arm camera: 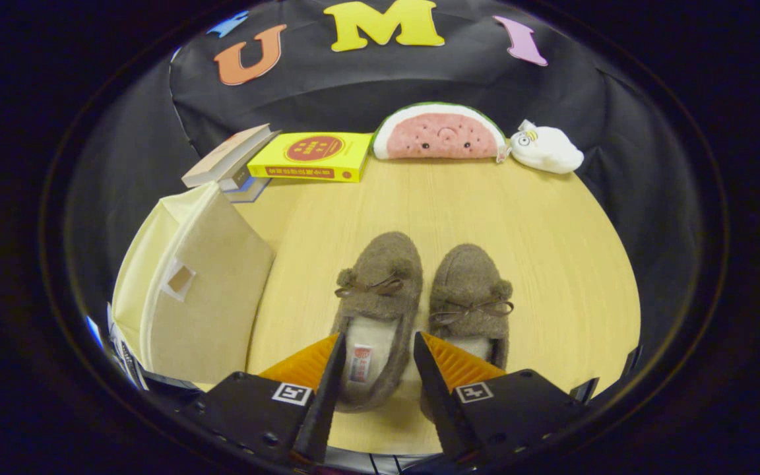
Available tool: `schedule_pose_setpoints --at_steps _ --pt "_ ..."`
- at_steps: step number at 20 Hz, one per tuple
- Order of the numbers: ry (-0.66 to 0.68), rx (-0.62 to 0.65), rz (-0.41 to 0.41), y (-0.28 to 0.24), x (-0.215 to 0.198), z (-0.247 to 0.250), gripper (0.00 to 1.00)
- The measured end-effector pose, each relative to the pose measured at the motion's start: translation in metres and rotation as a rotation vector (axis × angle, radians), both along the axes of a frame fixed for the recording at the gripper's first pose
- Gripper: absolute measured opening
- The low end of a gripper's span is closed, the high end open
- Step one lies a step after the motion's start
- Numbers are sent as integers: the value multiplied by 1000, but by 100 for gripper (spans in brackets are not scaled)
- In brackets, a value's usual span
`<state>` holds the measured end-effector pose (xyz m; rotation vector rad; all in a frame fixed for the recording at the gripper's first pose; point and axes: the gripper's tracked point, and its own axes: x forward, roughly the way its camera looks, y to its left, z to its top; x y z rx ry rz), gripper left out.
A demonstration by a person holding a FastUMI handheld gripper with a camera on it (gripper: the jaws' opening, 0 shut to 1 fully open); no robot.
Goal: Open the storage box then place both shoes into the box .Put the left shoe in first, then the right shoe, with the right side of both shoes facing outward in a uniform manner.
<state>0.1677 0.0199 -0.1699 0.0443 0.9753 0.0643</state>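
Two brown fuzzy slippers with small bows stand side by side on the wooden table, toes pointing away from me. The left shoe [377, 290] lies just ahead of my fingers, and its heel opening with a white lining sits between them. The right shoe [472, 297] is beside it, partly behind one finger. My gripper [376, 344] is open, its fingers straddling the heel of the left shoe without pressing on it. A cream fabric storage box [195, 290] stands to the left of the shoes, its lid shut.
At the back of the round table [551, 224] lie a yellow book [311, 156], a leaning stack of books [228, 161], a watermelon plush [441, 134] and a white plush toy [547, 150]. The black booth wall rises behind them.
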Motion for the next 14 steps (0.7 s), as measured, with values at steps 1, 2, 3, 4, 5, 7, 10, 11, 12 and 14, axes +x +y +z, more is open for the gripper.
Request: schedule_pose_setpoints --at_steps 1,2,3,4,5,7,10,11,12,14 --pt "22 7 -3 -2 -1 -7 61" --pt "43 19 -5 -2 -2 -12 56" --pt "63 27 -12 -4 -1 -19 51" --pt "84 31 -19 -6 -1 -24 45" --pt "103 24 -37 -11 -2 -30 41" --pt "133 39 -46 -13 0 -40 34" --pt "164 65 -47 -10 2 -50 26" --pt "170 64 -43 -10 3 -53 27" --pt "168 60 -36 -9 6 -54 27" --pt "174 75 -45 -6 6 -56 10"
